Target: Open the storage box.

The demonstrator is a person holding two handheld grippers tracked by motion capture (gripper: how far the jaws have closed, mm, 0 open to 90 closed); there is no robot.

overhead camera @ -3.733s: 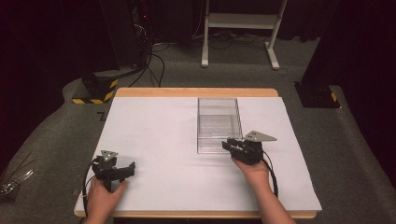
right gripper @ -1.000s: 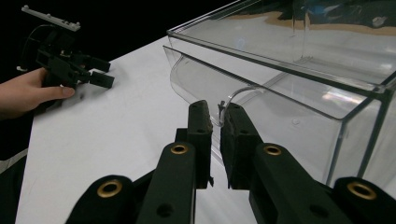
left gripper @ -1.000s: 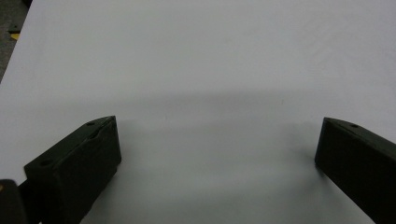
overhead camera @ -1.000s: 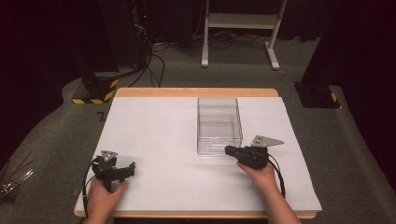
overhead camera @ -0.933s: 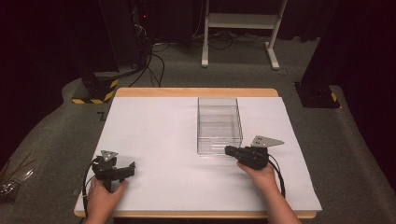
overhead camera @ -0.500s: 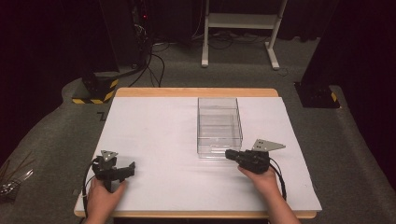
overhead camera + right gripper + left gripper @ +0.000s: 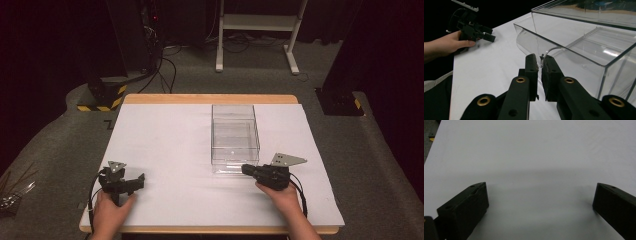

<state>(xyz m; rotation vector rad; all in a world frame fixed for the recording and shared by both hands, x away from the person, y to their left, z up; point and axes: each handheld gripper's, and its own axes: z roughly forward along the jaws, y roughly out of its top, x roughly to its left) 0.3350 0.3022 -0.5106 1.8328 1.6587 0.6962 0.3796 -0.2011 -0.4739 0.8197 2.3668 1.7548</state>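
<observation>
A clear plastic box stands right of centre on the white table top. Its near part looks like a drawer pulled a little toward the person. My right gripper is at the box's near end. In the right gripper view the gripper is shut on the drawer's thin curved clear handle, at the front wall of the box. My left gripper rests at the table's near left, held in a hand. It is open, with bare white table between the jaws. The left gripper also shows far off.
The table's wooden rim borders the white top. On the grey floor behind stand black stands, one with a yellow-black striped base, and a white frame with cables. Clear wrapping lies on the floor at the left.
My right gripper has drawn back toward the person, and the box's near end has come out with it. The left gripper has stayed where it was.
</observation>
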